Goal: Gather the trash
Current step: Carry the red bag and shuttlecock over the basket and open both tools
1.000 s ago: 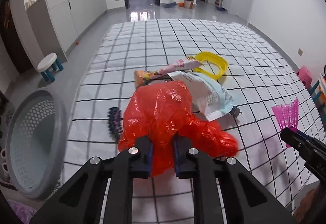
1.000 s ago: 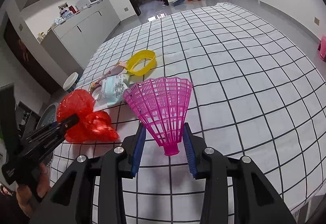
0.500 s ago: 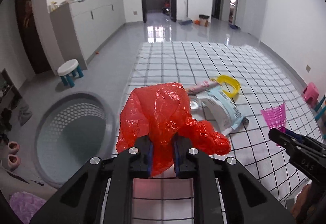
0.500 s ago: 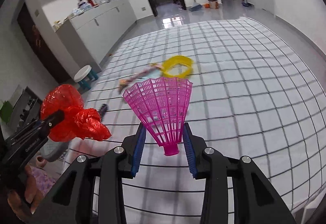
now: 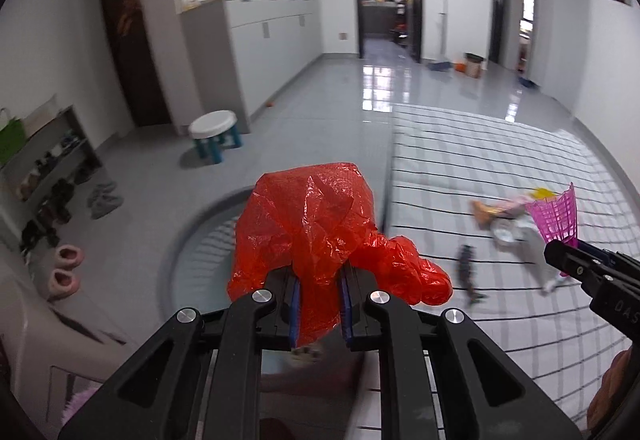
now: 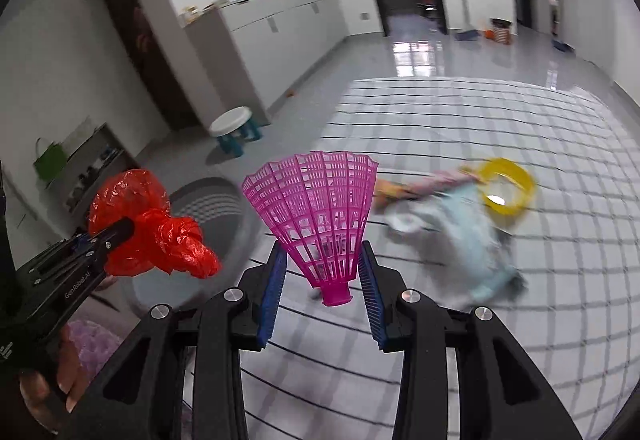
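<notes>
My left gripper [image 5: 320, 296] is shut on a crumpled red plastic bag [image 5: 316, 224], held in the air over a round grey perforated basket [image 5: 192, 260] on the floor. From the right wrist view the same red bag [image 6: 148, 228] hangs at the left in the left gripper [image 6: 120, 236], above the basket [image 6: 208, 200]. My right gripper [image 6: 322, 280] is shut on a pink plastic shuttlecock [image 6: 316, 212], skirt up, over the edge of the checked bed sheet [image 6: 520, 320]. In the left wrist view the shuttlecock [image 5: 558, 216] shows at the far right.
On the sheet lie a yellow ring [image 6: 508, 186], a pale blue packet [image 6: 476, 236], a pink-orange wrapper [image 6: 424, 186] and a small dark brush [image 5: 466, 268]. A white stool with blue legs [image 5: 214, 134] stands beyond the basket. Shoes and pink slippers [image 5: 62, 272] sit by a rack at left.
Both grippers have swung left and risen, carrying the red bag and the shuttlecock off the sheet's middle toward the basket. The bag now hangs over the basket; the leftover litter has slid to the right.
</notes>
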